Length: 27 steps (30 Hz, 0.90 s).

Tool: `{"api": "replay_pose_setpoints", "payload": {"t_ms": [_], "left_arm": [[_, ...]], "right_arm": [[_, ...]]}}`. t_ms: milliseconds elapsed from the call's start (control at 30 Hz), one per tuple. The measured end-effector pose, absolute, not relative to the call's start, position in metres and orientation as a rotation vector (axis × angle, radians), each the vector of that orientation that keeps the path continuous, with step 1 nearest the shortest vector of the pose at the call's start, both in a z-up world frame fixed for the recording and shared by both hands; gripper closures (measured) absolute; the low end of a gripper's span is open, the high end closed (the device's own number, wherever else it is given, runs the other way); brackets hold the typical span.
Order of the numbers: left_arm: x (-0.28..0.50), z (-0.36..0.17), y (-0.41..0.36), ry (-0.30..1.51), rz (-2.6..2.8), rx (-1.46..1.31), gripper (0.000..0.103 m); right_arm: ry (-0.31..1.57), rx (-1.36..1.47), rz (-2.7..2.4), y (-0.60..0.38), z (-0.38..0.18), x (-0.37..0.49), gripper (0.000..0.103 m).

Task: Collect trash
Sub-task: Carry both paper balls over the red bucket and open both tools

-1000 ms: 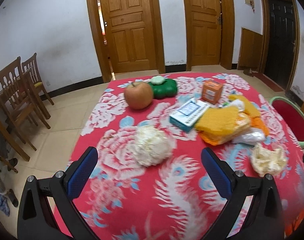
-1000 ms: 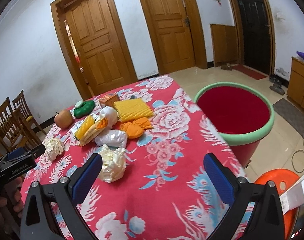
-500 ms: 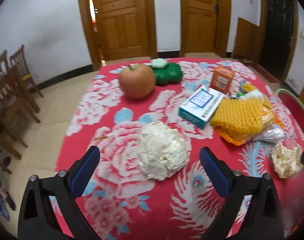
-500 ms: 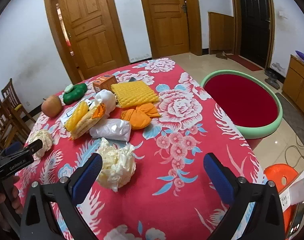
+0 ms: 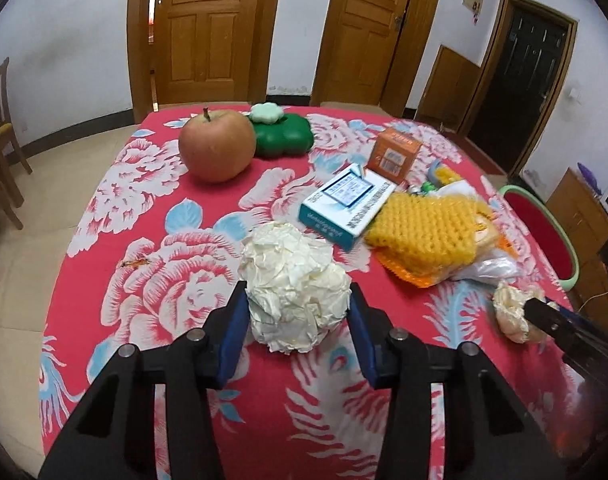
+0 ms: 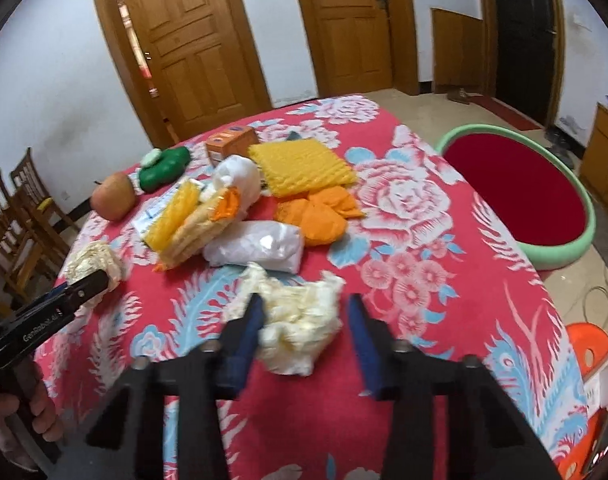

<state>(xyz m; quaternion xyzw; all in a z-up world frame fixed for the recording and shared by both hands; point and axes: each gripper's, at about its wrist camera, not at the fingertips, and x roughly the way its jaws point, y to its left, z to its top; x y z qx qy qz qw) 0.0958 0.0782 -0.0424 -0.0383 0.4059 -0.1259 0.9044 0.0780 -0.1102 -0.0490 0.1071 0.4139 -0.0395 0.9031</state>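
Left tongs (image 5: 297, 322) closing, pads pressing a crumpled paper ball (image 5: 293, 292) on the desk (image 5: 163, 240). Right tongs (image 6: 304, 322) closing around a second paper wad (image 6: 299, 320); right pad apart, contact blurred.

Table (image 5: 103, 208) under red floral cloth carried apple (image 5: 217, 148) at 11 o'clock, green box (image 5: 283, 140) beside it, orange carton (image 5: 394, 156), blue box (image 5: 346, 206), yellow mesh (image 5: 424, 228), two paper wads (image 5: 293, 300) at 6.
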Motion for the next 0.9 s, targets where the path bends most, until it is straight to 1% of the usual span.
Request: {"api": "replay_pose_setpoints", "payload": {"t_ms": [100,200,500,733,900], "left_arm": [[0.088,-0.036,0.075,0.833,-0.267,-0.092,0.055],[0.079,-0.028,0.07,0.824,-0.269,-0.099,0.055],[0.064,0.001,0.038,0.803,-0.319,-0.084,0.055],[0.065,0.02,-0.016,0.794,-0.411,-0.049,0.056],[0.073,0.03,-0.066,0.795,-0.484,-0.006,0.056]], "right_arm": [[0.842,0.222,-0.066,-0.11,-0.045,0.076,0.081],[0.83,0.229,-0.048,-0.114,-0.042,0.07,0.084],[0.743,0.293,-0.026,-0.148,-0.018,0.052,0.085],[0.649,0.343,-0.107,-0.205,0.005,0.042,0.085],[0.622,0.398,-0.195,-0.254,0.01,0.042,0.085]]}}
